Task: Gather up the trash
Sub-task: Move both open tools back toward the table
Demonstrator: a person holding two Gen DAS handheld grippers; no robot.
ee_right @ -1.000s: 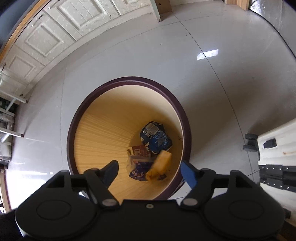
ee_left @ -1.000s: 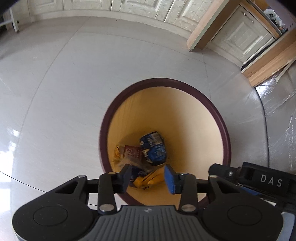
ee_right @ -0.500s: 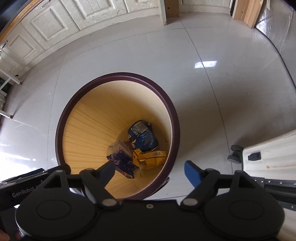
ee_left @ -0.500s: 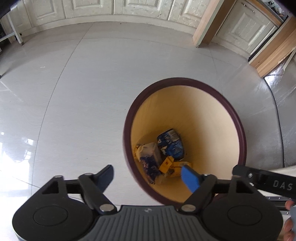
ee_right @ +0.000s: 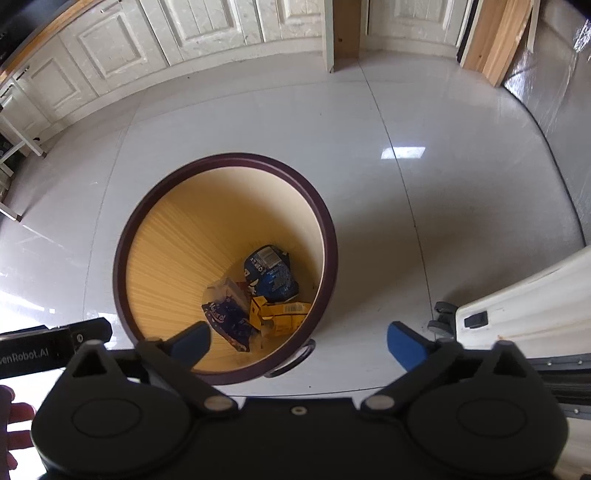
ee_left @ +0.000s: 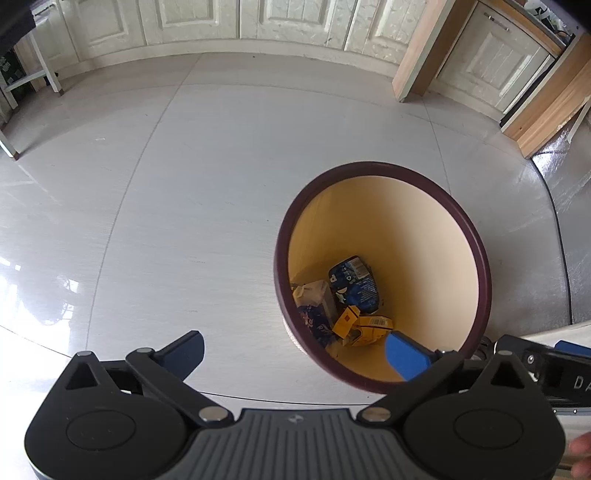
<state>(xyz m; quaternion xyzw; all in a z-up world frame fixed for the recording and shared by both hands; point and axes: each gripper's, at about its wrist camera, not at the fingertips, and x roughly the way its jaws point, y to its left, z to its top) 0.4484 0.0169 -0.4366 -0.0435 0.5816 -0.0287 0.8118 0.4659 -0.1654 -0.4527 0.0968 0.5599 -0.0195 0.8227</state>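
A: How did the left gripper stand?

B: Its jaws were spreading wide, with nothing between them. It pointed steeply down at the floor, its right finger hanging over the near rim of the bin.

A: And the right gripper?

B: The same: jaws opening, empty. Its left finger hung over the bin's near rim, its right one over bare tile.

A: Where was the trash?

B: All at the bottom of the bin. A blue packet lay farthest in, a yellow box nearest the right wall, and a clear bag with a dark blue wrapper against the left side. They touched one another in a heap.

A: What lay around the bin?

B: Glossy pale tiles, then white panelled cabinets along the far wall and a wooden post. In the right view a white wheeled unit stood just beside the bin. Each camera caught the other gripper's arm at its edge, and a few fingers of a hand.
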